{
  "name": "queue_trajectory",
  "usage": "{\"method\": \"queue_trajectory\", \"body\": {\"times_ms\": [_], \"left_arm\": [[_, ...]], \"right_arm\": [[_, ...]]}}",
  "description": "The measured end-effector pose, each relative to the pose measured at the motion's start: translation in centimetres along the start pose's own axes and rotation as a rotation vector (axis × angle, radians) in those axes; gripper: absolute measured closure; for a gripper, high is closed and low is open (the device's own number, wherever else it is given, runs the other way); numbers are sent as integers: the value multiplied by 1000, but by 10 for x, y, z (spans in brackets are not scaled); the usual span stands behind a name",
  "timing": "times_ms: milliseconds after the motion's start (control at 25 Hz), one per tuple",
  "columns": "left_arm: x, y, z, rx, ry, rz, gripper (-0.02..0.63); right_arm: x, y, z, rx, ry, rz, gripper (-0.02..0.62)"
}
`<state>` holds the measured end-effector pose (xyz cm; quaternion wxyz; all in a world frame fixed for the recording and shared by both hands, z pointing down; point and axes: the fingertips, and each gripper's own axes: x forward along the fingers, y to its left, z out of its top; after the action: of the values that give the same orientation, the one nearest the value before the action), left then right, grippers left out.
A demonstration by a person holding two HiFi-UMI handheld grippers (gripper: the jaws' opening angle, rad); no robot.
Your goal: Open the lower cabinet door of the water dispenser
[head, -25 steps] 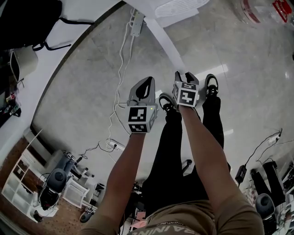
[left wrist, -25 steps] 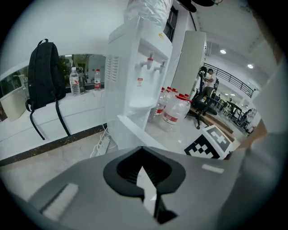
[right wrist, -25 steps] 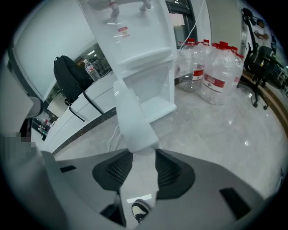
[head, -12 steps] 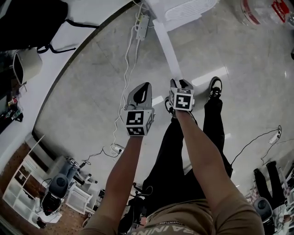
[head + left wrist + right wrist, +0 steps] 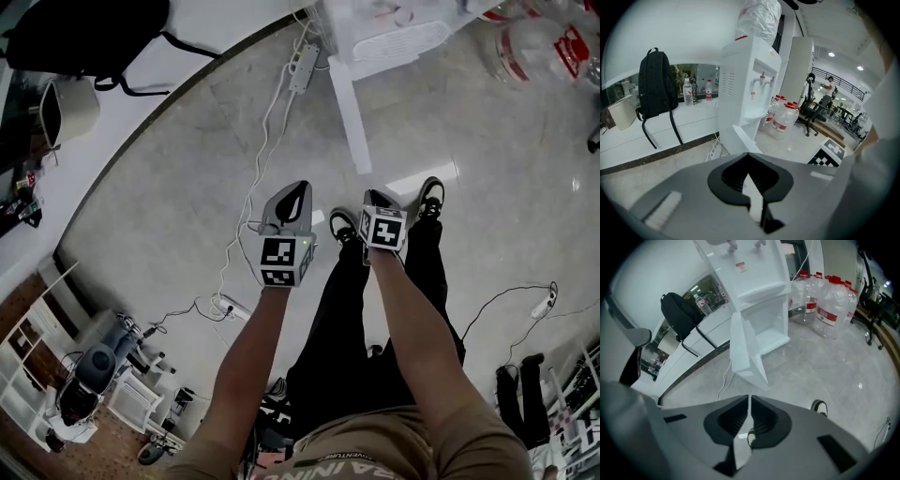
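Observation:
The white water dispenser (image 5: 754, 277) stands against the wall, and its lower cabinet door (image 5: 743, 350) is swung wide, showing the bare compartment (image 5: 771, 329). From the head view the door (image 5: 349, 112) reaches out over the floor. My right gripper (image 5: 377, 199) hangs just short of the door's free edge without touching it. Its jaws have just been closing and now stand shut with nothing between them (image 5: 749, 397). My left gripper (image 5: 292, 192) floats beside it to the left, its tips (image 5: 749, 154) meeting on nothing, with the dispenser (image 5: 750, 79) ahead.
A power strip (image 5: 302, 58) and its white cable (image 5: 246, 202) trail over the floor left of the door. Several water bottles (image 5: 829, 301) stand right of the dispenser. A black backpack (image 5: 656, 79) hangs at the counter. The person's shoes (image 5: 431, 197) are below the grippers.
The right gripper was at the door's free edge and has come back off it, its jaws now shut. The left gripper has drawn back alongside. The door stays swung out.

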<state>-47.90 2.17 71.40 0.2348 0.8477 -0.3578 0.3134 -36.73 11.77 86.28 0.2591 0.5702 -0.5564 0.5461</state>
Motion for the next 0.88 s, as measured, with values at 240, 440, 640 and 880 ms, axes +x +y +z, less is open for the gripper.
{"method": "queue_trajectory", "body": {"times_ms": [240, 440, 640, 880], "left_arm": [[-17, -41, -1, -103, 13, 45, 604], [-31, -92, 22, -120, 2, 52, 604], [-30, -136, 62, -141, -66, 90, 604], [-39, -180, 128, -171, -133, 106, 604]], "right_arm": [[-59, -20, 16, -167, -39, 76, 584], [-126, -26, 48, -408, -84, 161, 586], [-190, -43, 83, -469, -136, 223, 586], [-266, -47, 124, -542, -216, 298, 586]]}}
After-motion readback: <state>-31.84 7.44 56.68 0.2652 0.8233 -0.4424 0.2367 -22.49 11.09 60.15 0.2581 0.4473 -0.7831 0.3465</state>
